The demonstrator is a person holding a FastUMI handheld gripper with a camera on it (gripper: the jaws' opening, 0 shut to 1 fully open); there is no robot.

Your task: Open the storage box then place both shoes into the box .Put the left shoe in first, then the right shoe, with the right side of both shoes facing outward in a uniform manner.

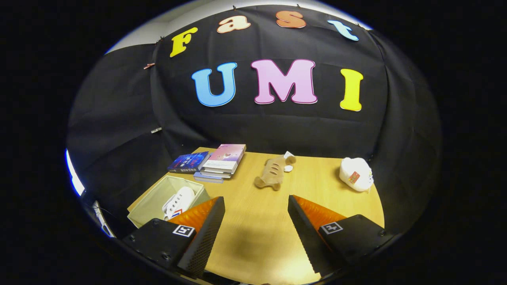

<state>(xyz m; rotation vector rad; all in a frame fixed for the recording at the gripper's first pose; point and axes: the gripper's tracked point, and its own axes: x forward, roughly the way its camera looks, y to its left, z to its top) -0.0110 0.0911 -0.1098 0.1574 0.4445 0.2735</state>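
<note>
An open beige storage box [155, 196] stands on the wooden table [253, 221], to the left of my left finger and partly hidden behind it. Inside it lies a white shoe [179, 202] with lace holes and a small coloured mark on its side. My gripper [256, 204] hovers above the table with its fingers spread wide and nothing between them. Only bare tabletop shows in the gap.
Beyond the box, a dark blue book [189, 162] lies next to a short stack of books [222, 161]. A tan plush toy [274, 172] lies ahead of the fingers. A white plush toy [355, 173] sits near the table's far right edge.
</note>
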